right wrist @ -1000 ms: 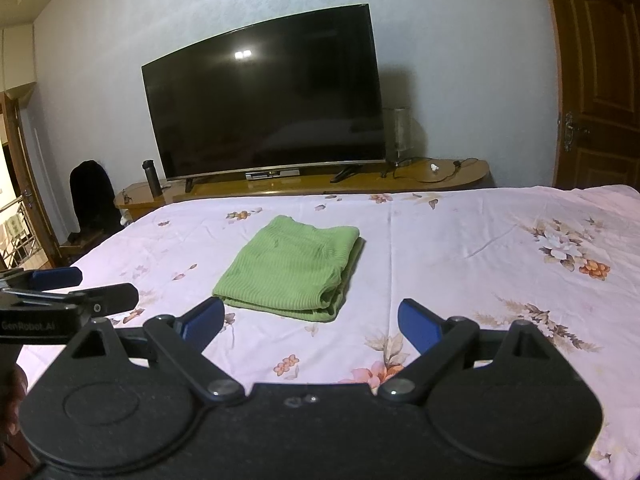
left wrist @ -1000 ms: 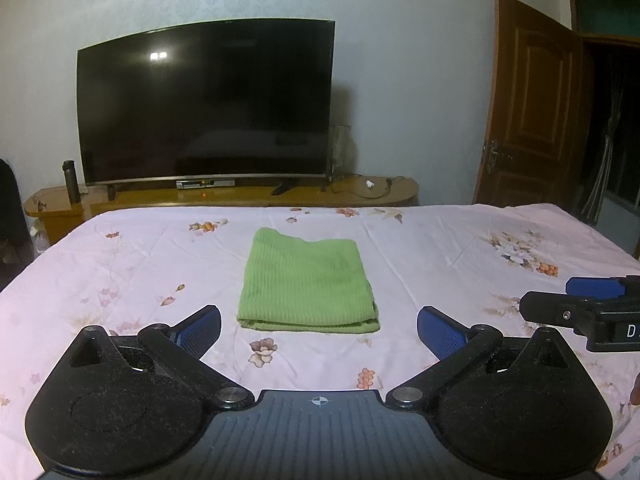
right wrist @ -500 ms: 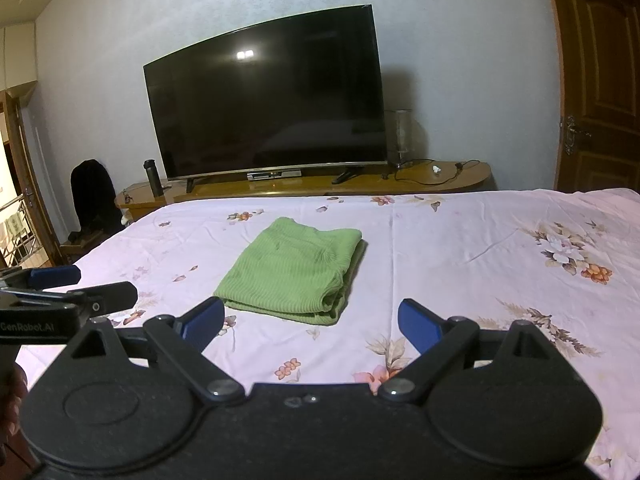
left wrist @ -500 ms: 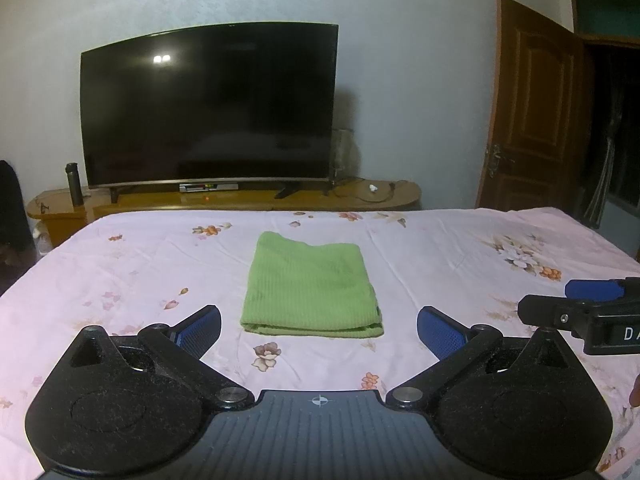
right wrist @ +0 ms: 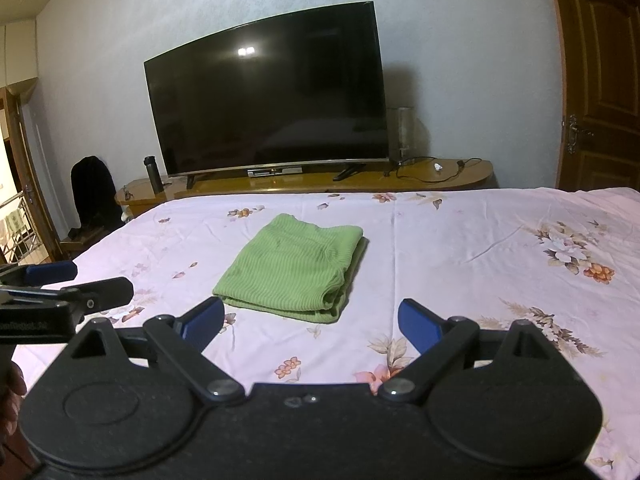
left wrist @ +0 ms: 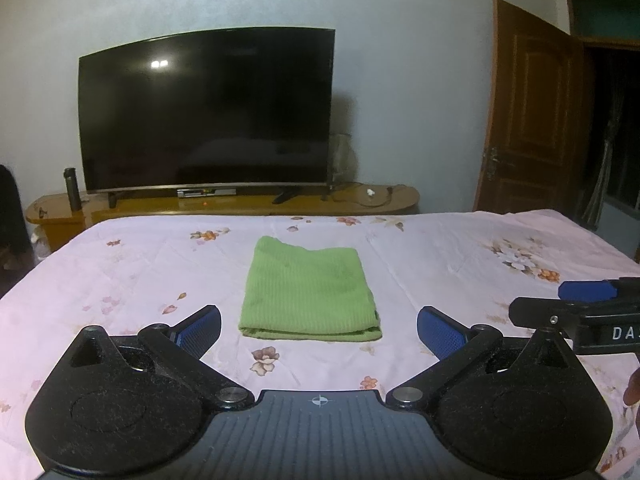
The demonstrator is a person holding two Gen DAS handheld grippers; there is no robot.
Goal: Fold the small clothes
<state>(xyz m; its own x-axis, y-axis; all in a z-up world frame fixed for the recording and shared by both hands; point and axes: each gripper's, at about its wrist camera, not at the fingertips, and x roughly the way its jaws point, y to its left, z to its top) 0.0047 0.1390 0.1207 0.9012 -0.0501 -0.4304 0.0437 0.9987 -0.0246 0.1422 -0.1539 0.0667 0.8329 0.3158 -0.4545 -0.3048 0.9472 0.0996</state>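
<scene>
A green knitted garment [left wrist: 310, 292] lies folded into a neat rectangle on the pink flowered bedsheet [left wrist: 460, 256]. In the right wrist view the same garment [right wrist: 294, 266] shows its stacked layers along the right edge. My left gripper [left wrist: 319, 334] is open, held above the near part of the bed, short of the garment, with nothing between its blue pads. My right gripper [right wrist: 311, 322] is open too, level with the garment's near edge and apart from it. Each gripper also appears at the edge of the other's view: the right gripper [left wrist: 584, 308], the left gripper [right wrist: 56, 280].
A large dark television [left wrist: 208, 112] stands on a low wooden cabinet [left wrist: 224, 204] beyond the bed's far edge. A dark bottle [left wrist: 72, 188] is on the cabinet's left end. A wooden door [left wrist: 528, 116] is open at the right. A dark chair [right wrist: 94, 196] stands at the left.
Both grippers have drawn back and risen slightly from the garment, staying open. The garment has not moved.
</scene>
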